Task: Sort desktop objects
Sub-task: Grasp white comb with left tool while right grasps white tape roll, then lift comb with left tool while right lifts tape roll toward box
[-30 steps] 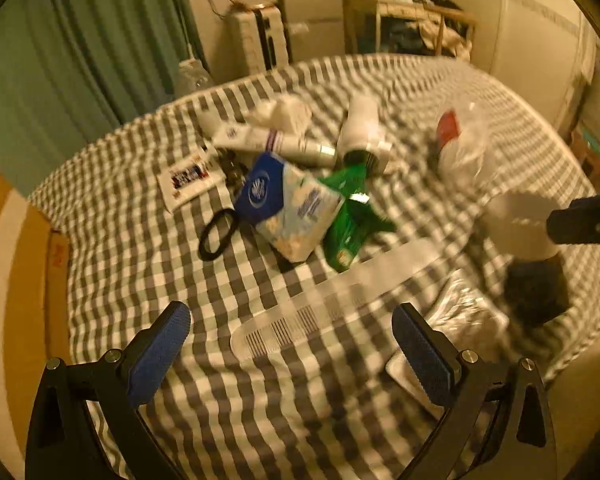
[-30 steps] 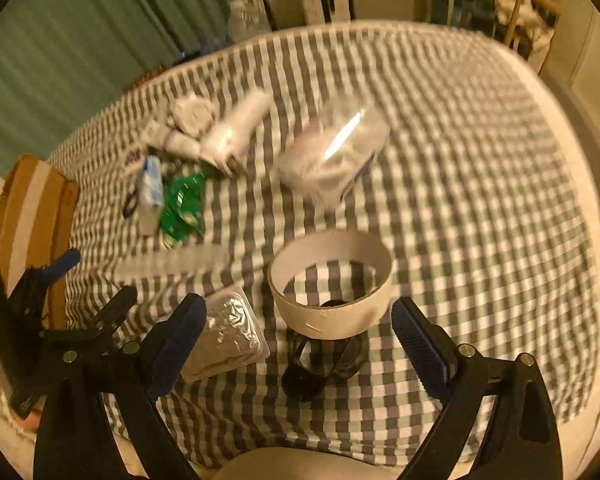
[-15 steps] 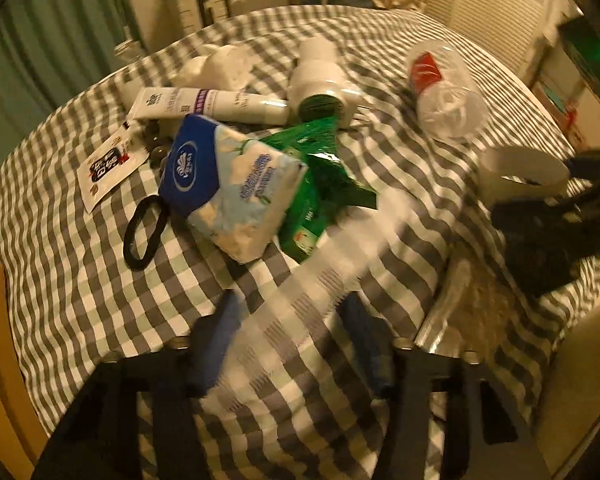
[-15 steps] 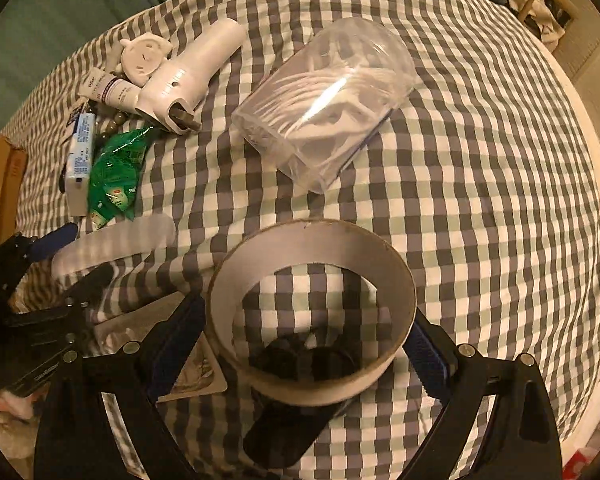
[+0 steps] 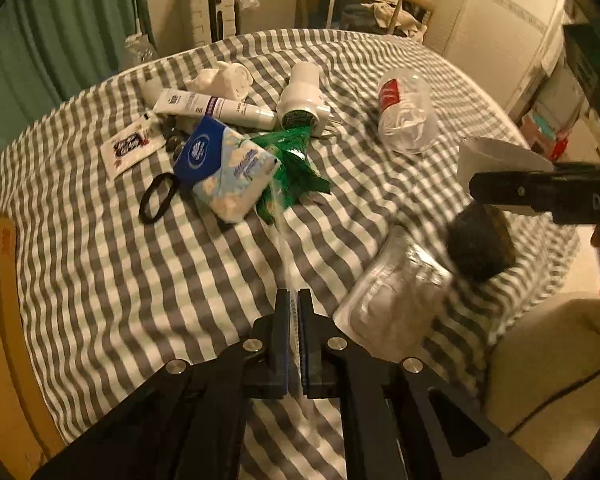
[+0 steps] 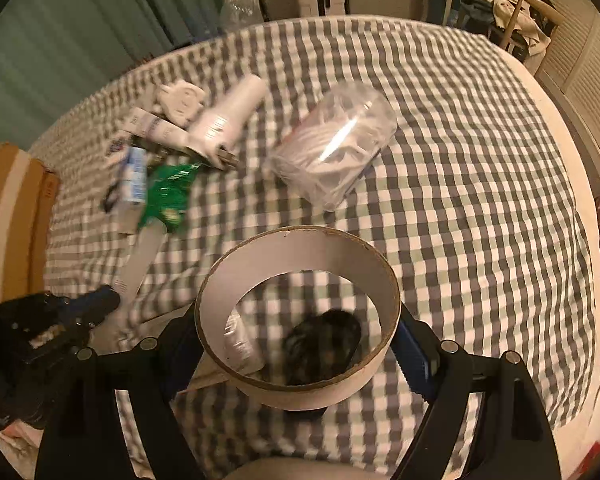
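Grey-and-white checked cloth (image 5: 100,280) covers the round table on which the objects are scattered. The left gripper (image 5: 294,300) is seen with its blue-padded fingers (image 5: 281,320) pressed almost together, a clear plastic ruler (image 5: 282,236) pinched edge-on between them; the ruler runs away from the jaws toward the heap in the middle of the table and is blurred along its length. In the right wrist view the same ruler (image 6: 140,264) is shown as a pale strip reaching from the left gripper (image 6: 96,304) to the green snack packet (image 6: 168,196).

The right gripper (image 6: 300,344) is closed around a white cardboard ring (image 6: 300,312), its fingers bearing on the ring's outer wall on either side. The ring is held above the cloth near the table's near edge, and a dark round object (image 6: 324,344) is seen through its opening, lying on the cloth beneath. In the left wrist view the ring (image 5: 496,156) is shown at the right edge of the table, with the dark object (image 5: 480,244) just below it.

A clear blister pack (image 5: 396,296) lies near the near edge, just beside the dark object. Toward the middle, a blue tissue pack (image 5: 224,168) rests against the green snack packet (image 5: 292,168), with a black hair tie (image 5: 158,196) beside it on the left. Behind them lie a white tube (image 5: 216,106), a white bottle (image 5: 302,96) on its side and a clear jar (image 5: 408,116), also tipped over.
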